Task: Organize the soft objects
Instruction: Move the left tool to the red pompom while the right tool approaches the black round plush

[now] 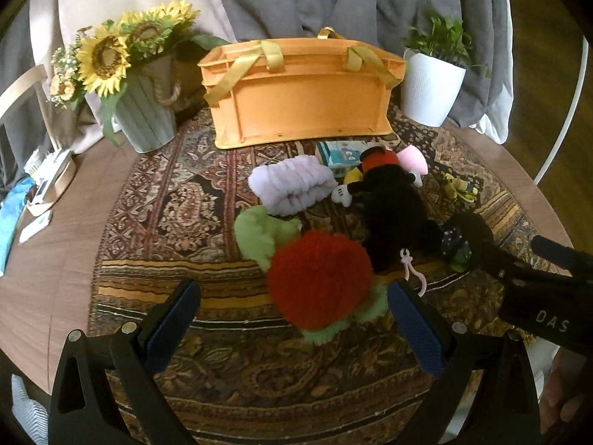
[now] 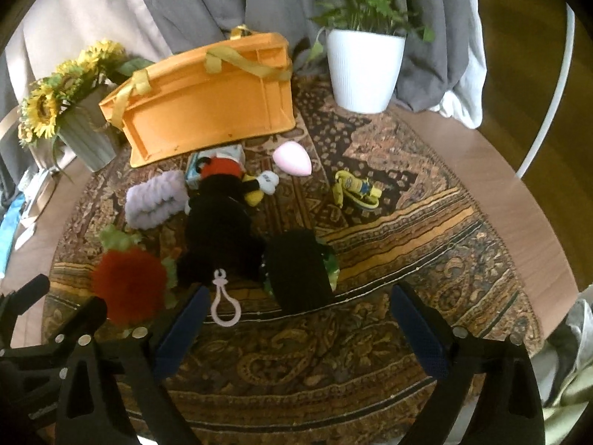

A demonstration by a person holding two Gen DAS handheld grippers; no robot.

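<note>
Risk comes first from crowding: the red pompom toy (image 1: 319, 278) with green fringe lies just ahead of the left gripper (image 1: 294, 319), between its widely open fingers, which hold nothing, and it touches the black mouse plush (image 1: 393, 211) to the right, so closing there could catch the plush's pink loop (image 1: 415, 270) and drag both. The right gripper (image 2: 296, 319) is also wide open and empty; a dark rolled item (image 2: 300, 270) lies just ahead between its fingers, and what it is I cannot tell well, perhaps a sock. The orange basket (image 1: 304, 100) stands far ahead, tipped so its opening faces away, so a soft thing carried there could slide off. I count one pompom toy, one black plush, one lilac fluffy roll (image 1: 292, 183), one pink egg-shaped piece (image 2: 292, 157), one yellow small figure (image 2: 355, 189), one small box (image 1: 339, 152), one basket, two plant pots.
</note>
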